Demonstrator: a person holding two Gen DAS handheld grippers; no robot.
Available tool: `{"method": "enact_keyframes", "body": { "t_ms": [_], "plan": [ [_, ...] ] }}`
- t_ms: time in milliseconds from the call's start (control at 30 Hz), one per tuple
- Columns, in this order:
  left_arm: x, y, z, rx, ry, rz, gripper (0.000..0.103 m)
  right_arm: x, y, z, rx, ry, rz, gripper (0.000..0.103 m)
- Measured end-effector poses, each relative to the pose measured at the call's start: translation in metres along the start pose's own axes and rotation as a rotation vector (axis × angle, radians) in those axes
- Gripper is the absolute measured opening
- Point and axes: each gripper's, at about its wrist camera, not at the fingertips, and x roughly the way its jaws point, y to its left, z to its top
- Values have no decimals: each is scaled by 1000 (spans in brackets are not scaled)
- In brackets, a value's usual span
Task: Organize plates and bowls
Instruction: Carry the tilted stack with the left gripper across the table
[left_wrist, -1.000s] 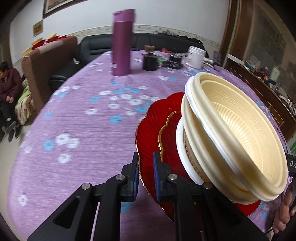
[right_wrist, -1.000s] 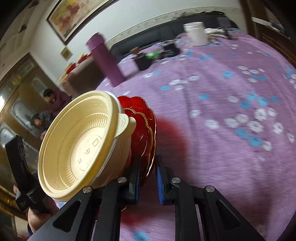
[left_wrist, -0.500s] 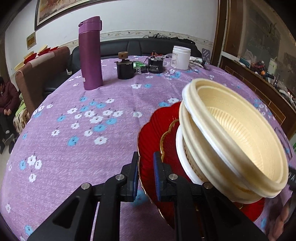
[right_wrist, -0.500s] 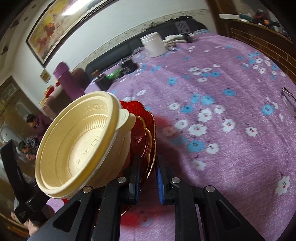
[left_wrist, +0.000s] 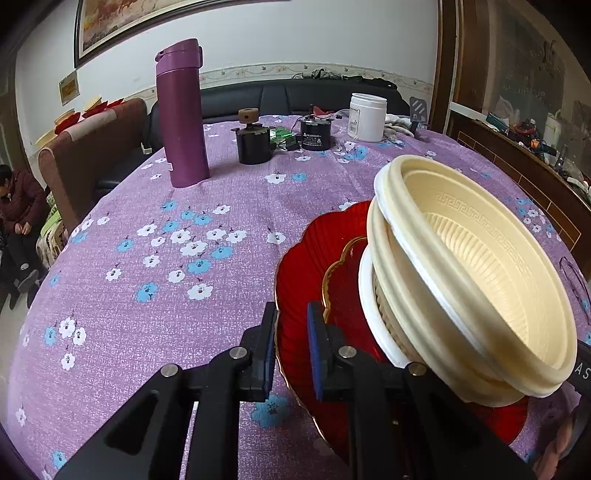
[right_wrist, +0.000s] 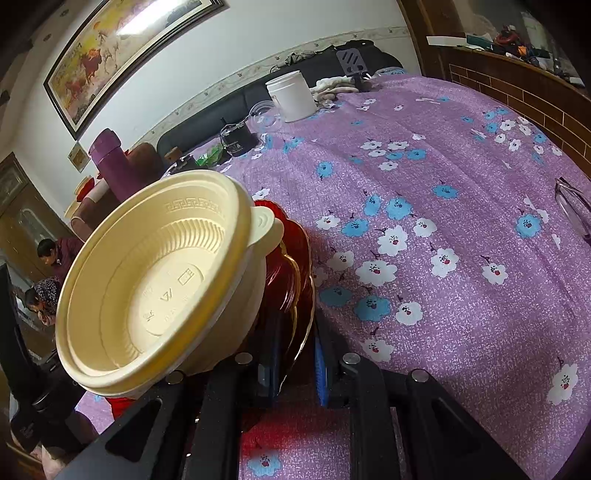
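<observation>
A stack of red scalloped plates (left_wrist: 306, 266) with gold rims carries several nested cream plastic bowls (left_wrist: 480, 258). The stack hangs tilted over the purple flowered tablecloth (left_wrist: 147, 314). My left gripper (left_wrist: 291, 325) is shut on the near rim of the red plates. In the right wrist view the same bowls (right_wrist: 155, 288) lean left, with the red plates (right_wrist: 291, 258) behind them. My right gripper (right_wrist: 297, 350) is shut on the opposite rim of the plates. The lower edge of the stack is hidden behind the fingers.
At the table's far side stand a tall purple flask (left_wrist: 183, 114), a black pot (left_wrist: 253, 142), a small black motor (left_wrist: 315, 134) and a white jar (left_wrist: 367, 116). Eyeglasses (right_wrist: 572, 206) lie at the right edge. People (left_wrist: 18, 195) sit at far left.
Both views swung sideways across the table with the stack held the same way, then settled. The flask and jar now sit steady at the far side. Both grips are unchanged.
</observation>
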Motion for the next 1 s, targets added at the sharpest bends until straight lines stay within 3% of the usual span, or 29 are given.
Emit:
{"method": "enact_keyframes", "body": {
  "t_ms": [1000],
  "plan": [
    [7,-2,2,9,36,15,15,9,1,5,-9,21,-4,17]
  ]
}}
